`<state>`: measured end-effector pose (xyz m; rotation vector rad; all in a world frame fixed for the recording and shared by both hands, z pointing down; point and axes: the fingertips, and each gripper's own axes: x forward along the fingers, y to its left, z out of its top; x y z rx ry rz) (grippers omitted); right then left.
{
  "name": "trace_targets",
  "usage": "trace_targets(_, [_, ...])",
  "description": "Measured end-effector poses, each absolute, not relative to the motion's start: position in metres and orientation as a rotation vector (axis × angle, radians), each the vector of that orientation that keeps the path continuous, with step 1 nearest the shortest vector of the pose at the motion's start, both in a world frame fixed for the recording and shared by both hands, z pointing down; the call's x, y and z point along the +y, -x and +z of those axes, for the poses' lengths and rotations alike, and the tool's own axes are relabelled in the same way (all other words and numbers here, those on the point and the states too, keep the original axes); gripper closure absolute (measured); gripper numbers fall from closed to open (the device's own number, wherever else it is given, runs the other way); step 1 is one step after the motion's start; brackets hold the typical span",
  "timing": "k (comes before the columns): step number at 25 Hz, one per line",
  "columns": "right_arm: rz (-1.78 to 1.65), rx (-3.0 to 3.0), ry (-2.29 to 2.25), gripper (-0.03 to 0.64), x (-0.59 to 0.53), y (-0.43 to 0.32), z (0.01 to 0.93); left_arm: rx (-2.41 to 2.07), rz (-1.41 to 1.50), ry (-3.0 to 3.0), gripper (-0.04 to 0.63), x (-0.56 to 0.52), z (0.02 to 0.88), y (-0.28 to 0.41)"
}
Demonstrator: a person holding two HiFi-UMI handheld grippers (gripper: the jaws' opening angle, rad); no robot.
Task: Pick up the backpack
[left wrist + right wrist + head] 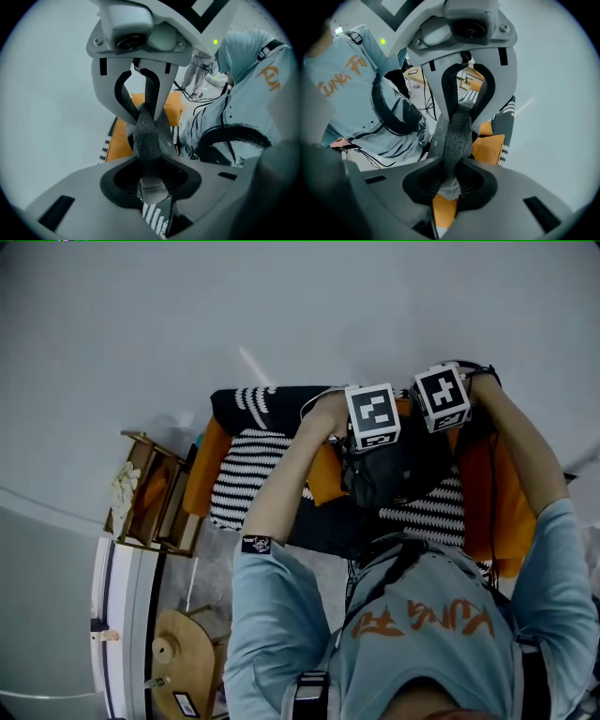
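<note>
Grey strap (145,136) of the dark backpack (394,472) is clamped between the fingers of the left gripper (151,174) and the right gripper (451,173), over orange and striped cushions (242,474).

the backpack (398,472) is coloured dark grey, the cushions (204,474) orange; the throw (248,470) is striped in black and white.
</note>
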<state>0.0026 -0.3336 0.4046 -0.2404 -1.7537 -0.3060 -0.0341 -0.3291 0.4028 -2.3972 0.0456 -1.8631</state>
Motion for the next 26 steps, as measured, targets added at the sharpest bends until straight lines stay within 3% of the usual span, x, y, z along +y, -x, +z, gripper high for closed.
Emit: trace_targets(26, [-0.285,-1.714,0.344,0.538,-0.301,-0.003,0.413,-0.022,-1.92,2.396,0.479,-0.296,0.413,0.036])
